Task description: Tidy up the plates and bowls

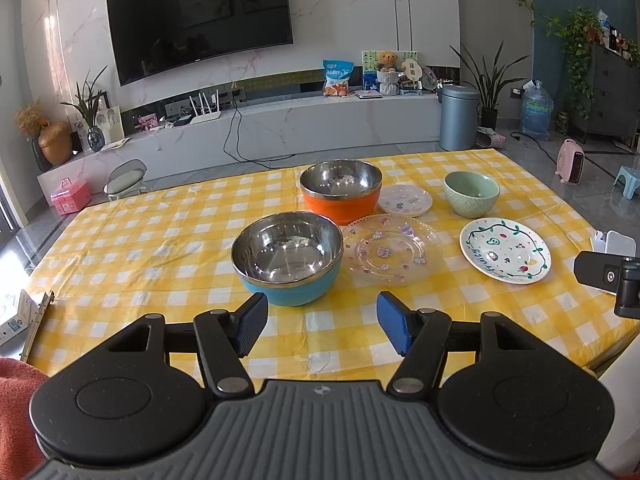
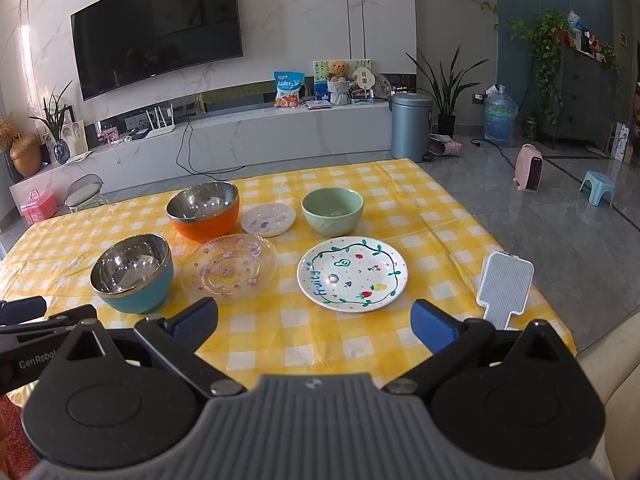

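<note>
On the yellow checked table [image 1: 140, 240] stand a blue steel bowl [image 1: 287, 256] [image 2: 132, 274], an orange steel bowl [image 1: 341, 190] [image 2: 204, 210], a green ceramic bowl [image 1: 472, 193] [image 2: 332, 211], a clear glass plate [image 1: 392, 254] [image 2: 229, 268], a small pink plate [image 1: 405, 199] [image 2: 268, 219] and a white "Fruity" plate [image 1: 505, 250] [image 2: 352, 274]. My left gripper [image 1: 322, 326] is open and empty, just short of the blue bowl. My right gripper [image 2: 314, 326] is open and empty, in front of the white plate.
A white paddle-shaped object [image 2: 505, 286] lies near the table's right edge. A white box [image 1: 14, 314] and a metal binder strip [image 1: 38, 326] sit at the left edge. Beyond the table are a TV console [image 1: 280, 120], a bin [image 1: 459, 118] and floor.
</note>
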Available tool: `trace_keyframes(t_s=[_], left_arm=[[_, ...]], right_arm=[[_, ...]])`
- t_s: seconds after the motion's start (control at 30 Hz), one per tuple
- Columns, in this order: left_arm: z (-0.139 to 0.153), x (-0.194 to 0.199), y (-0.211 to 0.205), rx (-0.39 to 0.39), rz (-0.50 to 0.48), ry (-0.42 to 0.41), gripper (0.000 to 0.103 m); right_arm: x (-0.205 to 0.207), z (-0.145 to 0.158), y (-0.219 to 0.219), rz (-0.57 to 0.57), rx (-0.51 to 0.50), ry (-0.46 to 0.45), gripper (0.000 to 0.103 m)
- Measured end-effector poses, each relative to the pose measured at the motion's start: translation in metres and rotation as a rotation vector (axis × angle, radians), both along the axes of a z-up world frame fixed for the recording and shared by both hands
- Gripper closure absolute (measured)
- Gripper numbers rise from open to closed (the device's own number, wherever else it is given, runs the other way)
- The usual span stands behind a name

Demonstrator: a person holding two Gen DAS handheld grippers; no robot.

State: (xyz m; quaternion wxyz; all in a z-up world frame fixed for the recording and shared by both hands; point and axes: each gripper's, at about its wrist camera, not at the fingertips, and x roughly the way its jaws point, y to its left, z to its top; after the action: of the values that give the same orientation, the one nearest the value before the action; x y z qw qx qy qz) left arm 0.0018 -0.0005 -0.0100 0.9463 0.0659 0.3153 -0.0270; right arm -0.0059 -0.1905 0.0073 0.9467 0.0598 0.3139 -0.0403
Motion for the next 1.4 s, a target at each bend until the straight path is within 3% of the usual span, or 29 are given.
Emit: trace_keyframes(t_s=[1.2, 1.4], left_arm=[[0.000, 0.001, -0.001, -0.016, 0.012, 0.012, 0.029], [0.017, 0.008, 0.014, -0.099, -0.009, 0.021, 0.030]], right_arm=[[0.003, -0.002, 0.010, 0.005, -0.022, 0.024, 0.003], [0.005, 0.000, 0.008, 0.009, 0.047, -0.022, 0.003]])
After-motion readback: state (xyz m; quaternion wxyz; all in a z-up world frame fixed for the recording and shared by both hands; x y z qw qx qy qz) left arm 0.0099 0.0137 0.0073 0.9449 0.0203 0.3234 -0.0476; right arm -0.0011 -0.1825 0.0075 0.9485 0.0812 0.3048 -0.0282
